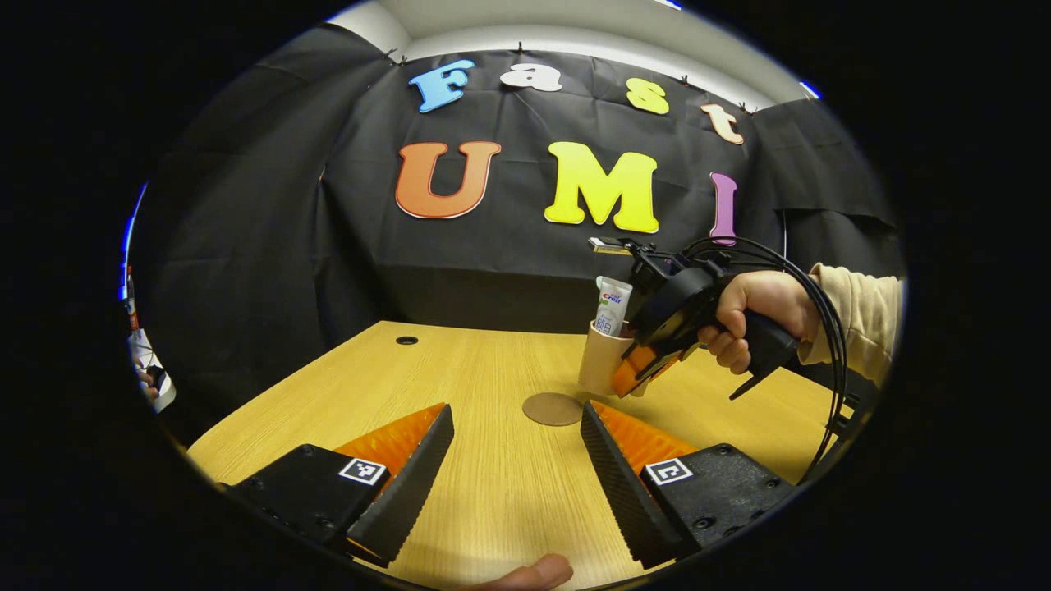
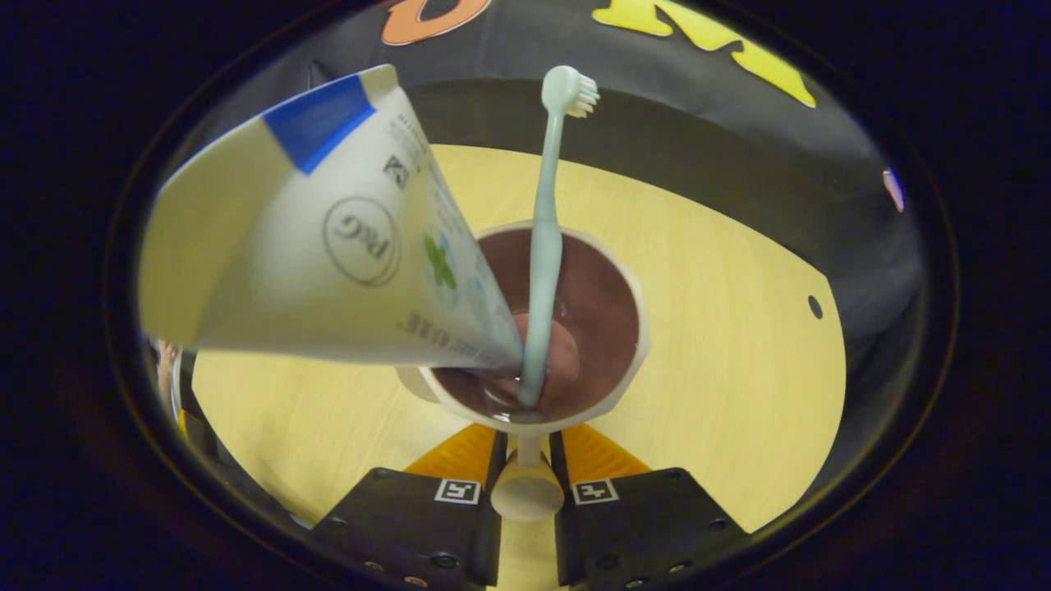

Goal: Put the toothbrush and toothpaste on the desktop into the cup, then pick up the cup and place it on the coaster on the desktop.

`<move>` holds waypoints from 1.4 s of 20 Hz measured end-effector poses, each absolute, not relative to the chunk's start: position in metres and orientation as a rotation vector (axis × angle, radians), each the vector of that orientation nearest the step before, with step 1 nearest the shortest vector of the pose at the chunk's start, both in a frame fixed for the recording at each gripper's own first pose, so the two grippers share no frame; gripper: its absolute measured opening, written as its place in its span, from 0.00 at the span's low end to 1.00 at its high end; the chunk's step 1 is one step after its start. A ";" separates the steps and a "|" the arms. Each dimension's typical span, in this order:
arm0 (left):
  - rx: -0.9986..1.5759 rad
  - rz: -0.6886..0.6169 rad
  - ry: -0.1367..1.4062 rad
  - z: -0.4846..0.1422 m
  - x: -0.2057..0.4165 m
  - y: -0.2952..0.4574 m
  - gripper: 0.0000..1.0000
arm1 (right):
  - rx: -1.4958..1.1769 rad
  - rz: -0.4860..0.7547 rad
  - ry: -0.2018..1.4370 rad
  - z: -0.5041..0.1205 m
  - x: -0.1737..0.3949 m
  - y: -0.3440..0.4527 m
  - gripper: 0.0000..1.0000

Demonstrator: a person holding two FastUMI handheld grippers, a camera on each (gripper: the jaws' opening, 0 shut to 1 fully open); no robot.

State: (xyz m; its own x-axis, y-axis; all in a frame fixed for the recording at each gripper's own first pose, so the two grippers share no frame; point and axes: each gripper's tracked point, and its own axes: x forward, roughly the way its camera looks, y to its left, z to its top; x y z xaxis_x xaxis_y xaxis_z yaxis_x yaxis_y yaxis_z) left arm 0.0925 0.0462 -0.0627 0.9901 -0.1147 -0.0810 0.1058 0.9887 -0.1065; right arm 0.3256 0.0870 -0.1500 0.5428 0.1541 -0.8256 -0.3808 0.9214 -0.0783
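So the right gripper point(image 2: 525, 460) has the cup point(image 2: 612, 394) by its handle point(image 2: 525, 491), jaws clamped on it from both sides.
In the right gripper view the toothpaste point(image 2: 328, 246) leans out toward 10 o'clock and the toothbrush point(image 2: 544, 246) stands toward 12, both inside the cup. In the left gripper view the left gripper point(image 1: 517, 447) has its jaws wide open over the wooden surface point(image 1: 493, 492); the coaster point(image 1: 553, 408) lies flat at 12 o'clock between them, with the cup just beyond it at 1 o'clock, held by a hand point(image 1: 759, 316).
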 end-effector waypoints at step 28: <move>-0.008 -0.131 0.092 -0.068 0.055 0.022 0.98 | -0.156 0.391 0.766 -0.089 0.273 0.062 0.98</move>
State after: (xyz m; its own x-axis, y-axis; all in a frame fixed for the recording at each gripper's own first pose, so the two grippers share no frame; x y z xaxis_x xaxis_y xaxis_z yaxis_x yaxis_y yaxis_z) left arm 0.0548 0.0216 -0.0682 0.9872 -0.1308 -0.0911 0.1301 0.9914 -0.0136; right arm 0.2730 0.0622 -0.0885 0.6532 0.2872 -0.7006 -0.3991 0.9169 0.0037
